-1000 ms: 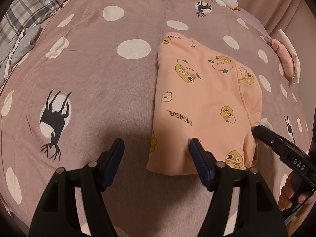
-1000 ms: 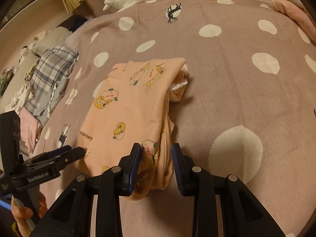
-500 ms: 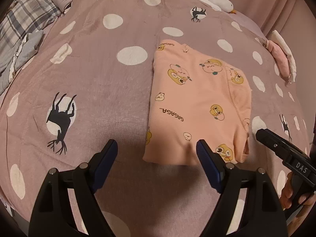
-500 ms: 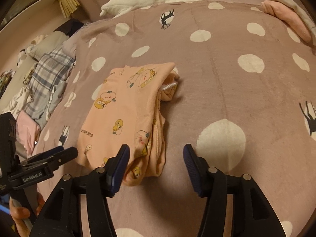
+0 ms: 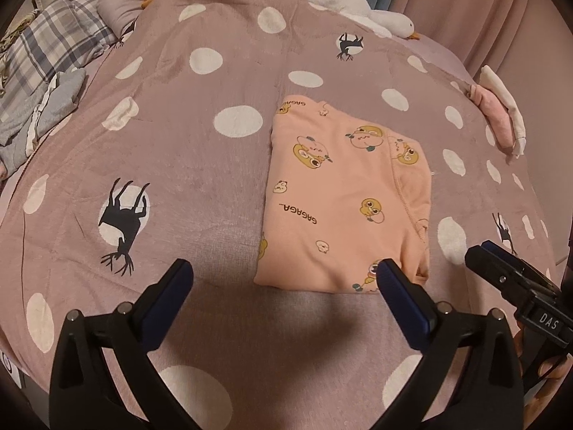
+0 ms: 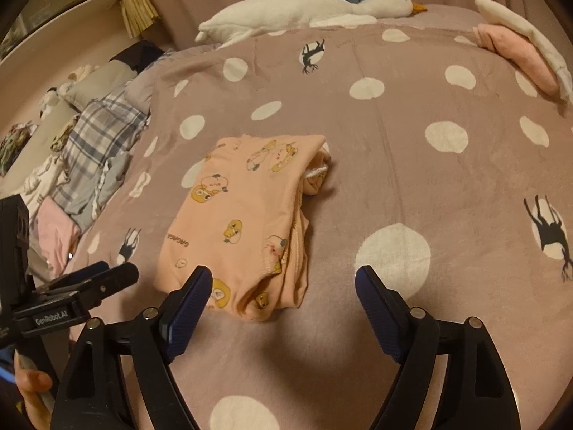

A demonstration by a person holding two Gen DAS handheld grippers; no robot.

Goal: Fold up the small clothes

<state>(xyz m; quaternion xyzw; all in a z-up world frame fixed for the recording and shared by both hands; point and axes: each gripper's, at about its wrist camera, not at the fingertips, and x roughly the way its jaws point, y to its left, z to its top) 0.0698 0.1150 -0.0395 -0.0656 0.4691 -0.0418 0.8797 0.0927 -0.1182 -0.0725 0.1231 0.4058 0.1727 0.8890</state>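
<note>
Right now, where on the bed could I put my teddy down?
Bare blanket lies right of the peach garment, up to the goose. More lies between the garment and the plaid pile. That pile's side is crowded.

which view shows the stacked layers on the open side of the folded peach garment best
The right wrist view: the folded peach garment shows its open side there, with stacked layers and a white inner edge visible. The left wrist view shows mostly the flat printed top, with only a narrow strip of that side.
</note>
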